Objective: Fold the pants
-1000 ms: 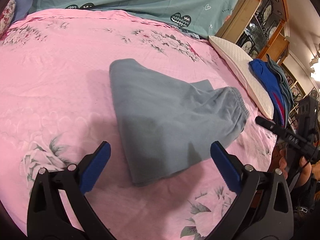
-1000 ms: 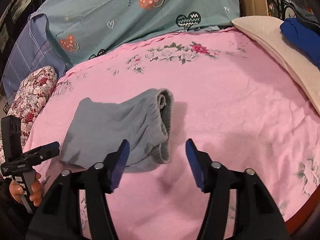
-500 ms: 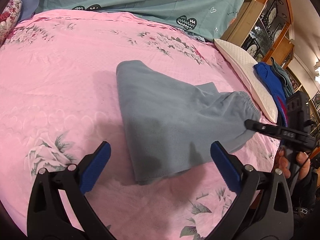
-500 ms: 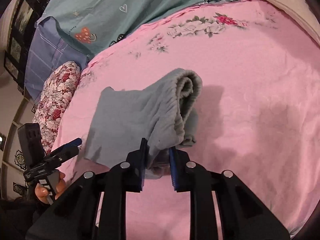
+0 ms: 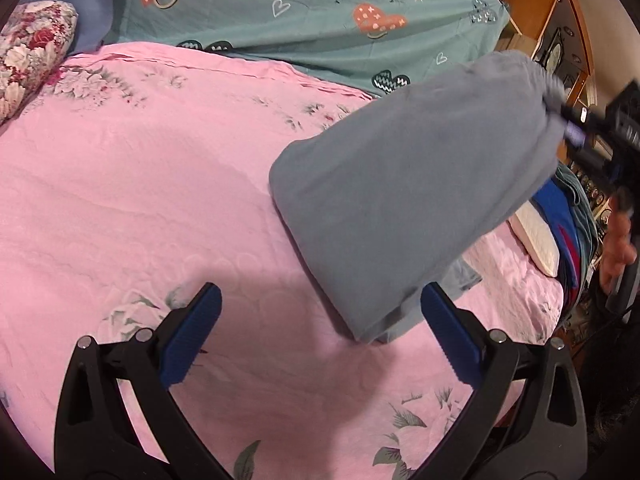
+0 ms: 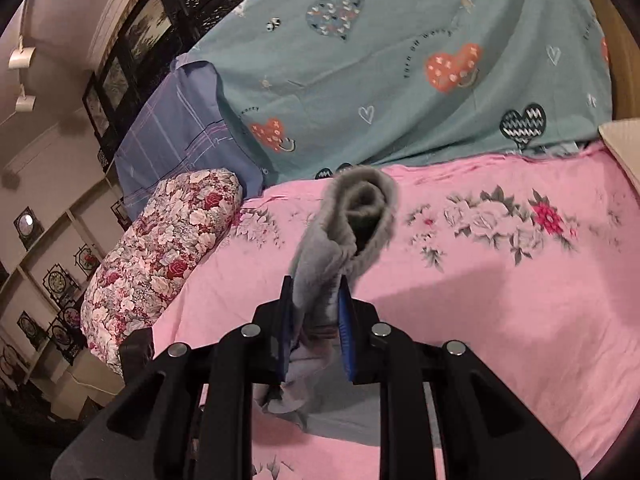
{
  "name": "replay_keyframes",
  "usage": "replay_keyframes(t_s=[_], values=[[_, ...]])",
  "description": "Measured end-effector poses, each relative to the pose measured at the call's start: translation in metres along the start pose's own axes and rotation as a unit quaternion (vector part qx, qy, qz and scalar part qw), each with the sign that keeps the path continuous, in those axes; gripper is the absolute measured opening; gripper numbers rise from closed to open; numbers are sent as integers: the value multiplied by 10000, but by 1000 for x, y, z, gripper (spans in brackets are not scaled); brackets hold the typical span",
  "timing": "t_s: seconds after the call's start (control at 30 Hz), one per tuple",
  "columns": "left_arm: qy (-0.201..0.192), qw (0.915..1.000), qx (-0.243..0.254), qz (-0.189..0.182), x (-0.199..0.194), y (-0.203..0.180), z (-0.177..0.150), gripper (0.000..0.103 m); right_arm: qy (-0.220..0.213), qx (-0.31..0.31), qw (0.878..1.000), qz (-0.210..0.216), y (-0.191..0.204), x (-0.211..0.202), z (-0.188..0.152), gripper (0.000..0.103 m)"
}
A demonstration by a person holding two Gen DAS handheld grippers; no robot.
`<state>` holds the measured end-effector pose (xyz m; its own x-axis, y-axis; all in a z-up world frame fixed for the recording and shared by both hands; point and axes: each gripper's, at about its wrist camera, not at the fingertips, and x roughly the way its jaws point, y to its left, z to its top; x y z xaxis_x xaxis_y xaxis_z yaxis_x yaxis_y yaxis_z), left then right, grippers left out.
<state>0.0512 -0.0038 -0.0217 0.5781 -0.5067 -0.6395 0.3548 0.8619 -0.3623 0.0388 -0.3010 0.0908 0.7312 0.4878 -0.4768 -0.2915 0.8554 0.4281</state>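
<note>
The grey-blue pants (image 5: 408, 200) hang folded over the pink bedsheet (image 5: 140, 184), waistband end raised at the upper right, lower hem still resting on the bed. My right gripper (image 6: 316, 300) is shut on the bunched elastic waistband (image 6: 360, 208), which curls up past its blue pads. From the left wrist view that right gripper (image 5: 576, 128) appears blurred at the far right, held by a hand. My left gripper (image 5: 320, 320) stands wide open just above the sheet, its right pad close to the pants' lower edge, nothing between its fingers.
A teal heart-print quilt (image 5: 320, 12) lies along the far side of the bed. A floral bolster (image 6: 160, 256) and a purple plaid pillow (image 6: 176, 128) sit at the left. A white pillow (image 5: 536, 236) with blue clothes (image 5: 560, 216) lies at the right edge.
The right gripper closed on the waistband and lifted it well off the bed, so the pants now hang from it. The left gripper shifted slightly and stayed open.
</note>
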Motion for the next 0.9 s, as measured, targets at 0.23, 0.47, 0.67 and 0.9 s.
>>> replay_keyframes(t_s=[0.23, 0.47, 0.67, 0.9], values=[[245, 9993, 255, -136, 20, -20, 9, 101, 1393, 1363, 9766, -908, -116, 56, -115, 21], [778, 9891, 1230, 211, 82, -77, 9, 101, 1279, 1233, 9801, -887, -110, 48, -115, 37], [1299, 9720, 1808, 754, 102, -82, -20, 101, 134, 714, 9927, -966, -83, 5, -73, 41], [1356, 9750, 1600, 731, 101, -69, -19, 101, 1478, 1204, 9765, -1001, -120, 90, -101, 32]])
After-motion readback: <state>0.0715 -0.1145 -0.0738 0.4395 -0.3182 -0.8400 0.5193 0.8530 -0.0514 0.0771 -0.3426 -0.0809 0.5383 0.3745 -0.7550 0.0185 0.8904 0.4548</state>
